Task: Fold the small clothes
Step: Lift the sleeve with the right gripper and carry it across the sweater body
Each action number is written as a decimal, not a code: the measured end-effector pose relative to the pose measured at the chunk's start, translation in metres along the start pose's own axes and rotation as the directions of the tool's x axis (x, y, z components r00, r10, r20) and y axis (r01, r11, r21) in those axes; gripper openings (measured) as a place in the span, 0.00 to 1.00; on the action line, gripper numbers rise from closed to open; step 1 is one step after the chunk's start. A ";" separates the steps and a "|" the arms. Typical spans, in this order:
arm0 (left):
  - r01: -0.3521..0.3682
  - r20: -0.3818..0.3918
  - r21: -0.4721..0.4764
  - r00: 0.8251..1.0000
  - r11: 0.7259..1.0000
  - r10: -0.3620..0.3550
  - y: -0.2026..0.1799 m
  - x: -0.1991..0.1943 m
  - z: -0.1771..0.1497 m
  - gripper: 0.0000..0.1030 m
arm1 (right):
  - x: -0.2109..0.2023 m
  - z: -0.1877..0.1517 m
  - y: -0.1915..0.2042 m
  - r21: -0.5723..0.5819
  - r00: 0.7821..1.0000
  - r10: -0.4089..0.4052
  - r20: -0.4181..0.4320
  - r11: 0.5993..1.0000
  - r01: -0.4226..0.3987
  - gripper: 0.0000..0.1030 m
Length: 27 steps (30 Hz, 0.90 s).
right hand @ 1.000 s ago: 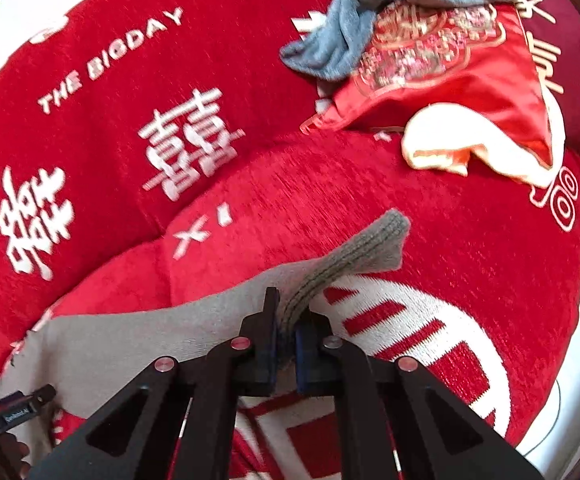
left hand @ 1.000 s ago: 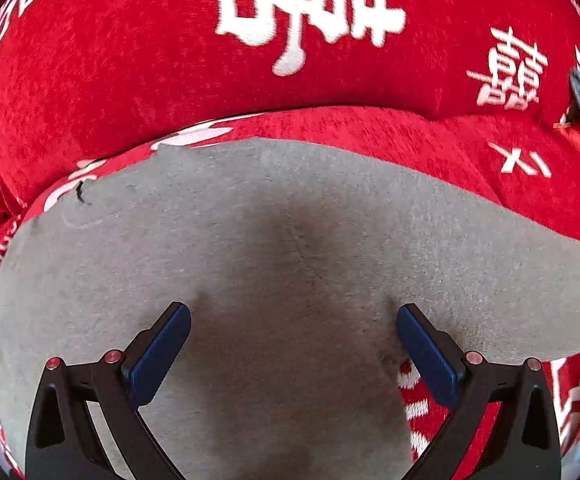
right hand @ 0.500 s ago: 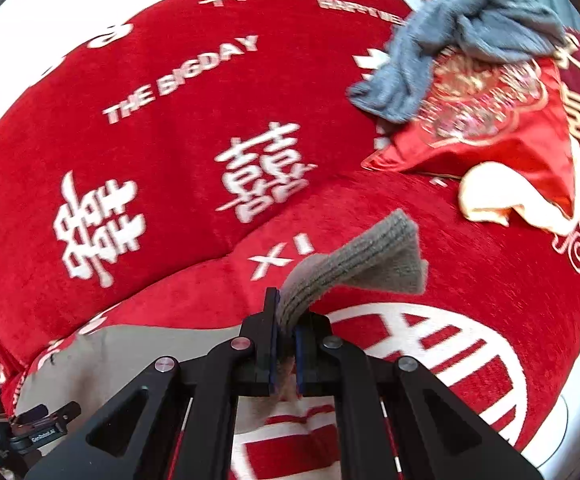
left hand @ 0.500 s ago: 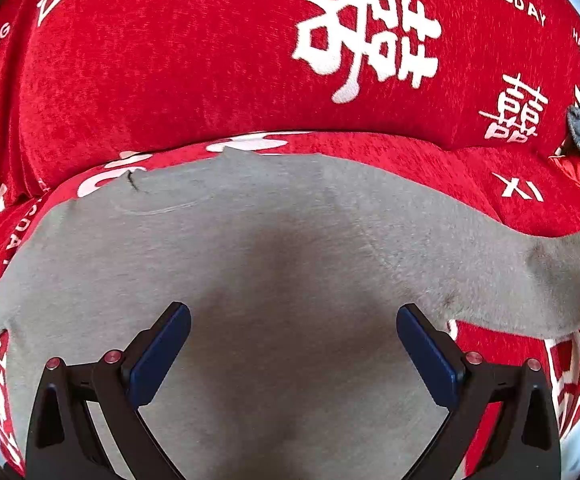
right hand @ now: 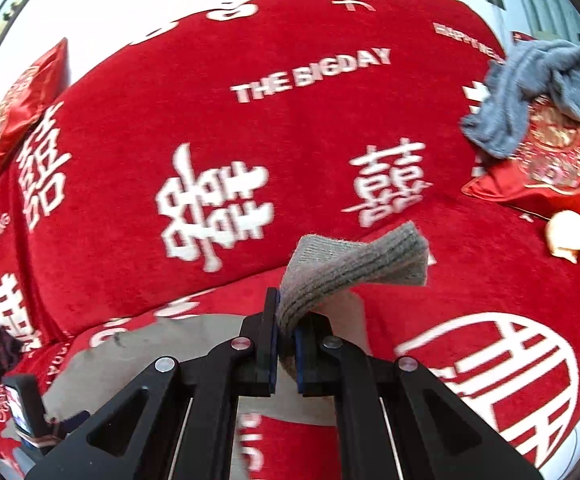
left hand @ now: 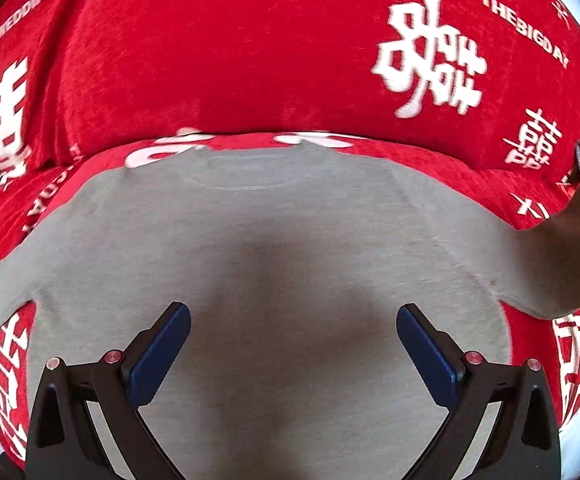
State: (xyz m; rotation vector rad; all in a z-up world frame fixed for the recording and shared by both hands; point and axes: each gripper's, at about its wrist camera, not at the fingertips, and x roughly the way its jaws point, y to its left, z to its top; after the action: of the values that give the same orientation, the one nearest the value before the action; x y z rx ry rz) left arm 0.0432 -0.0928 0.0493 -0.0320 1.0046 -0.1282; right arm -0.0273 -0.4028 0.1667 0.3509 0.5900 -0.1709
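Grey knit is what both my tongs are working on: a small grey sweater [left hand: 273,248] spread flat on the red sofa cover [left hand: 249,60], neckline up at 12 o'clock in the left view. Big change in the last sec: my right gripper [right hand: 285,344] has lifted the sleeve cuff [right hand: 354,264] well clear of the seat. A moment ago that cuff lay along the cushion, now it flops free above the pads, w/ the sleeve rising off at 3 o'clock in the left cam. Jaws are pinched right down on the ribbed knit, nothing else between them. My left gripper [left hand: 294,352] has slid sideways over the body so the neckline sits about centred ahead of it; its jaws stand wide apart and hold nothing, hovering over the torso (whether the pads brush the fabric I can't tell). For the task I read this as the 1st fold starting: sleeve up, ready to swing in across the chest, while the other sleeve at 9 o'clock is flat and untouched. Around: a crumpled blue-grey towel [right hand: 538,88] on a red embroidered cushion [right hand: 546,168] at 2 o'clock in the right view, well apart from the sweater, and another red cushion [right hand: 21,100] at 10 o'clock. Nothing blocks the fold path except my own left gripper, which is over the landing spot and may need to shift.
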 end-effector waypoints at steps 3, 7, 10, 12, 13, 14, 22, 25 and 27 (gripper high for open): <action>-0.008 -0.011 -0.029 1.000 1.000 0.008 0.021 0.001 -0.002 1.00 | 0.002 0.002 0.032 -0.043 1.000 0.017 -0.001 0.999 -0.017 0.06; -0.029 -0.018 -0.053 0.999 0.998 0.028 0.051 0.001 -0.005 1.00 | 0.009 -0.001 0.074 -0.084 0.998 0.053 -0.015 0.995 -0.054 0.06; -0.037 -0.018 -0.079 0.999 0.996 0.035 0.075 -0.002 -0.006 1.00 | 0.015 -0.007 0.102 -0.108 0.996 0.080 -0.035 0.991 -0.083 0.06; -0.046 -0.017 -0.094 0.999 0.995 0.045 0.089 -0.004 -0.007 1.00 | 0.019 -0.014 0.121 -0.132 0.995 0.090 -0.048 0.987 -0.095 0.06; -0.048 -0.018 -0.098 0.999 0.994 0.047 0.094 -0.004 -0.008 1.00 | 0.022 -0.019 0.132 -0.146 0.994 0.097 -0.058 0.984 -0.105 0.06; -0.050 -0.019 -0.105 0.999 0.993 0.049 0.100 -0.005 -0.009 1.00 | 0.025 -0.024 0.143 -0.157 0.992 0.106 -0.068 0.981 -0.116 0.06; -0.055 -0.031 -0.146 0.998 0.988 0.051 0.140 -0.005 -0.020 1.00 | 0.051 -0.061 0.212 -0.229 0.982 0.125 -0.138 0.961 -0.155 0.06; -0.056 -0.034 -0.154 0.998 0.986 0.052 0.152 -0.006 -0.023 1.00 | 0.060 -0.076 0.235 -0.259 0.979 0.125 -0.161 0.952 -0.165 0.06; -0.056 -0.034 -0.159 0.998 0.986 0.051 0.160 -0.008 -0.025 1.00 | 0.065 -0.083 0.248 -0.269 0.976 0.132 -0.174 0.947 -0.176 0.06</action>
State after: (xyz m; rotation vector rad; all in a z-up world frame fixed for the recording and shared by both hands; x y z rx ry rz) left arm 0.0327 0.0676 0.0290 -0.1504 1.0425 0.0013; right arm 0.0465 -0.1461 0.1334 0.1311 0.7262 0.0934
